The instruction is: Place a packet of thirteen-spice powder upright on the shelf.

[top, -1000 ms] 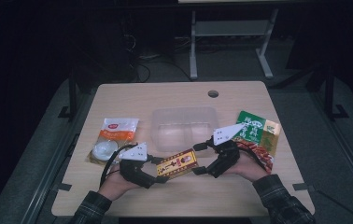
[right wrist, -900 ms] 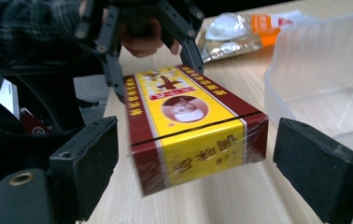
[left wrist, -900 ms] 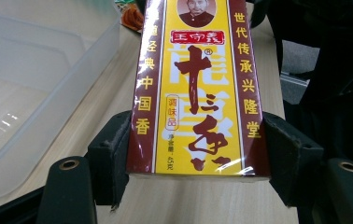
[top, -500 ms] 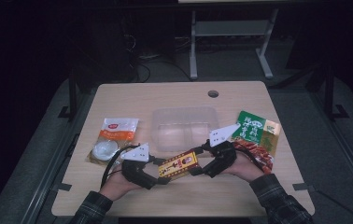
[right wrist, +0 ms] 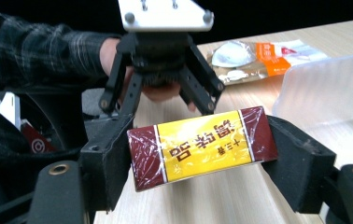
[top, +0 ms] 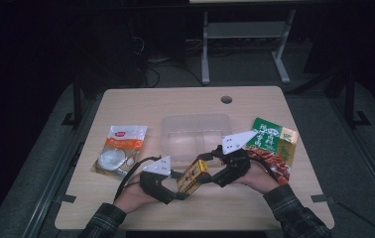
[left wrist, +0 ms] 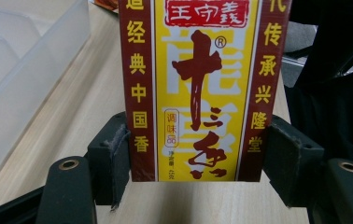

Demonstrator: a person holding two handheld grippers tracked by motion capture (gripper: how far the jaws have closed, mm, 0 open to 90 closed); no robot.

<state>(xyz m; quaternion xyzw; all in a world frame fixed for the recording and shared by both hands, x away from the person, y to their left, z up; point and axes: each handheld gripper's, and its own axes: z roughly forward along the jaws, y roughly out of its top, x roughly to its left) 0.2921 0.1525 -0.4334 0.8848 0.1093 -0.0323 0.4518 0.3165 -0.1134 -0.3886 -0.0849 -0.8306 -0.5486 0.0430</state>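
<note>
A yellow and dark red box (top: 193, 176) with Chinese print hangs just above the table's front middle, held between both grippers. My left gripper (top: 179, 183) is shut on one end; its pads (left wrist: 111, 158) clamp the box's (left wrist: 202, 88) long sides. My right gripper (top: 209, 170) meets it from the right. Its jaws have just been closing with the box (right wrist: 202, 144) between them, and both pads (right wrist: 107, 163) now press on the short ends. The left gripper (right wrist: 165, 70) faces the right gripper view from behind the box.
A clear plastic container (top: 195, 131) stands just behind the grippers. A white and orange pouch (top: 121, 148) lies at the left, a green and red packet (top: 272, 144) at the right. A cable hole (top: 226, 99) sits near the table's far edge.
The right gripper has moved left toward the box and its jaws have narrowed onto the box's end. The left gripper has shifted slightly, still holding the box.
</note>
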